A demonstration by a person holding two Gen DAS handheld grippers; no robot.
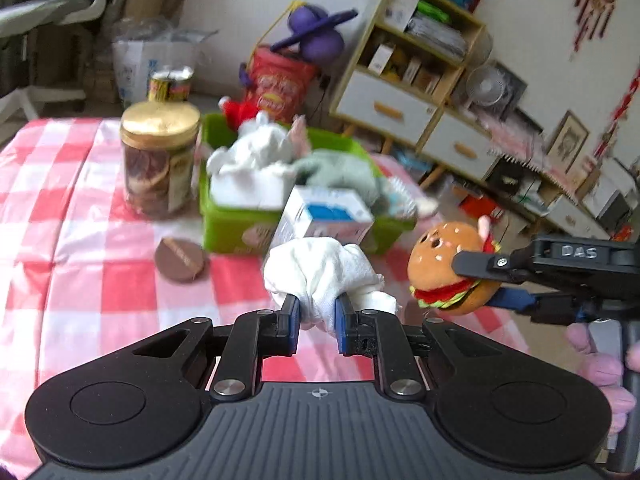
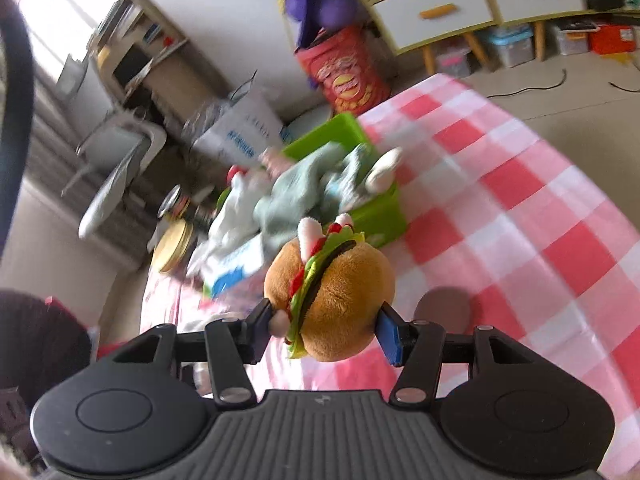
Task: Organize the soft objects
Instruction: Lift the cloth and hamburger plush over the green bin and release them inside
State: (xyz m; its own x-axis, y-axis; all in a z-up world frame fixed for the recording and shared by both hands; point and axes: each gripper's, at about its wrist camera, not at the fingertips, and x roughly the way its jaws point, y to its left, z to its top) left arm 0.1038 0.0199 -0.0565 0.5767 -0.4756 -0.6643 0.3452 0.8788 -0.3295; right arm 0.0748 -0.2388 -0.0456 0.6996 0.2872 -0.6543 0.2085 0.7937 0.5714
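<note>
My left gripper (image 1: 317,312) is shut on a crumpled white cloth (image 1: 320,272), held just above the checked table, in front of the green basket (image 1: 236,226). My right gripper (image 2: 326,328) is shut on a plush hamburger (image 2: 332,292); in the left wrist view that hamburger (image 1: 444,268) hangs to the right of the cloth, near the table's edge. The basket (image 2: 380,220) holds a white plush (image 1: 260,148), a pale green soft toy (image 1: 344,172) and a white-and-blue box (image 1: 328,216) leaning on its front rim.
A clear jar with a gold lid (image 1: 158,156) stands left of the basket, a yellow can (image 1: 170,84) behind it. A brown round lid (image 1: 182,260) lies on the red-and-white cloth (image 1: 80,240). A red snack bin (image 1: 280,84) and shelves (image 1: 412,80) stand beyond the table.
</note>
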